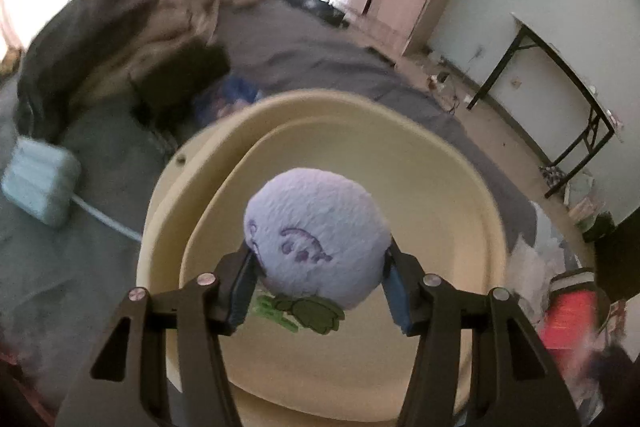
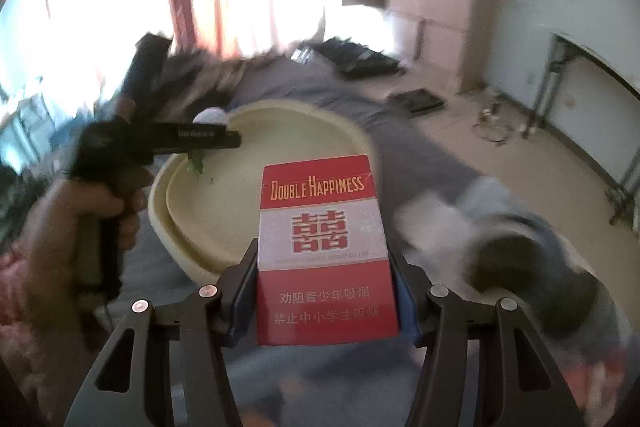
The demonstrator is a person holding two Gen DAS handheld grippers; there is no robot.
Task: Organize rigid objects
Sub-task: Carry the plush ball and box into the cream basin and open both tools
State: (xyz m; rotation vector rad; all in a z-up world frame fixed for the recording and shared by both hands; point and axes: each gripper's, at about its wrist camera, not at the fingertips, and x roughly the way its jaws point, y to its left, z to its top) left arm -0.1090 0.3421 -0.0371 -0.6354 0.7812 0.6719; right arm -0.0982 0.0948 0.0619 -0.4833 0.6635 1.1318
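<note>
My left gripper (image 1: 318, 279) is shut on a round lavender plush toy (image 1: 316, 235) with a stitched face and green leaves below it, held above a cream basin (image 1: 476, 183). In the right wrist view the left gripper (image 2: 216, 137) hovers over the far left rim of the basin (image 2: 304, 135), the plush toy (image 2: 210, 115) just showing behind it. My right gripper (image 2: 324, 279) is shut on a red and white "Double Happiness" cigarette box (image 2: 324, 247), held upright in front of the basin's near right side.
The basin sits on a grey bedspread (image 1: 100, 267). A pale blue block with a cord (image 1: 40, 183) lies to the left, dark clothes (image 1: 100, 43) behind. A folding table (image 1: 560, 79) stands by the right wall. A blurred grey object (image 2: 520, 255) lies to the right.
</note>
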